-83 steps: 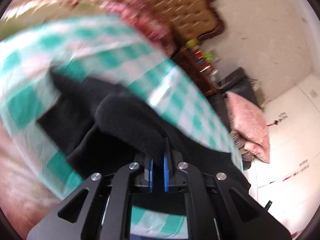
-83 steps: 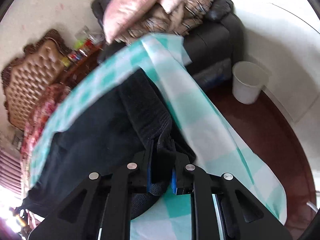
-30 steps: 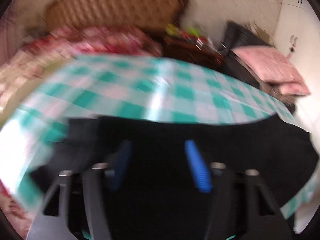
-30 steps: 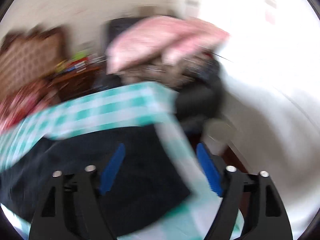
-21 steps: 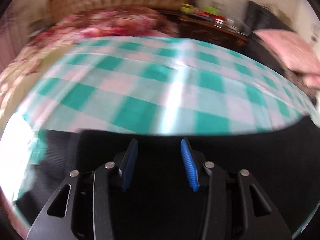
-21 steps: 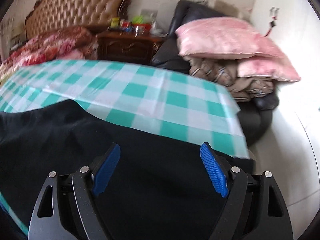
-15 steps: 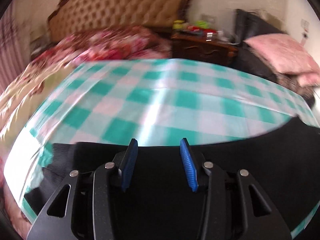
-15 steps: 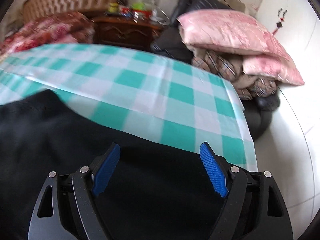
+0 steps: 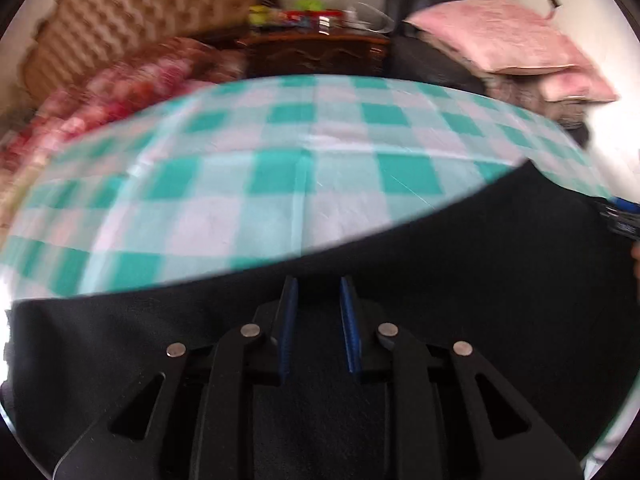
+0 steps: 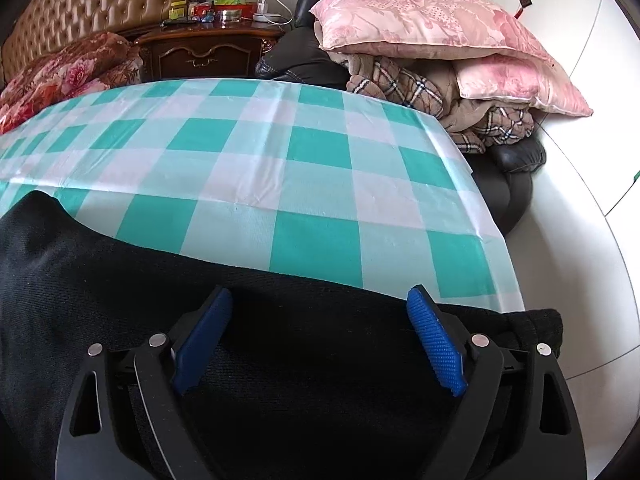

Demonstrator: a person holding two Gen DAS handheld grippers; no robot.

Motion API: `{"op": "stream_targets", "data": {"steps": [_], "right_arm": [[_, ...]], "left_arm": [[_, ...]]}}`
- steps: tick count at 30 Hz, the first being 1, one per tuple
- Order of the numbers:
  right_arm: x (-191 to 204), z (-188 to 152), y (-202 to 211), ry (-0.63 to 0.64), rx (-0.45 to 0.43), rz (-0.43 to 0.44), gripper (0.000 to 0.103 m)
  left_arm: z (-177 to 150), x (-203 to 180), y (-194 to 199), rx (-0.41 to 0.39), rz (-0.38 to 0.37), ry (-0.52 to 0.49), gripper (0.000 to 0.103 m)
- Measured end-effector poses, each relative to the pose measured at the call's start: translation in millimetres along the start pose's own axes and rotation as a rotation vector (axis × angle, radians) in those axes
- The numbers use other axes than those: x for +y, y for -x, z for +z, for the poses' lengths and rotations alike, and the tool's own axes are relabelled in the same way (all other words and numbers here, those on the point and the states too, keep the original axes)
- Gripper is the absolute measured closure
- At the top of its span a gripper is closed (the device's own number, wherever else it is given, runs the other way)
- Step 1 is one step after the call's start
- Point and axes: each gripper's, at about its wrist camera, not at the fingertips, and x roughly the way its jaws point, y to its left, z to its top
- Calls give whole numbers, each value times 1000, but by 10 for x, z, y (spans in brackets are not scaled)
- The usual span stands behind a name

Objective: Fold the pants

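Note:
The black pants lie flat along the near edge of the table with the green-and-white checked cloth. My left gripper hovers over the pants with its blue pads a narrow gap apart, holding nothing. In the right wrist view the pants fill the lower half and reach the table's right edge. My right gripper is wide open above them, empty. The right gripper's blue tip also shows at the far right of the left wrist view.
A tufted headboard and a red floral quilt are at the back left. A dark wooden nightstand holds small items. Pink pillows sit on plaid blankets on a black sofa at the right.
Both grippers let go of the pants, which now lie flat on the cloth. The left jaws have narrowed over the last half second; the right gripper stays wide open and steadied.

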Motion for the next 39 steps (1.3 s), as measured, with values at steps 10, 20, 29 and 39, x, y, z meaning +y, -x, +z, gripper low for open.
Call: {"op": "stream_targets", "data": {"steps": [10,20,29,39], "right_arm": [[-26,-21,23,-17,-15,13,18],[-62,-30,88,-42,-47,11,18],[-761,-336,603,-210,-150,-105,18],[-1446,-651,706,-542,-153,46,19]], "left_arm": [[407,-1893,130,-133,-379,-335,80],[812,-2610,-671,-21,-334,-343,78],[663,-2238,-26,-119,-439,-231,78],[-247,-1446,906,-172,-499,-127,71]]}}
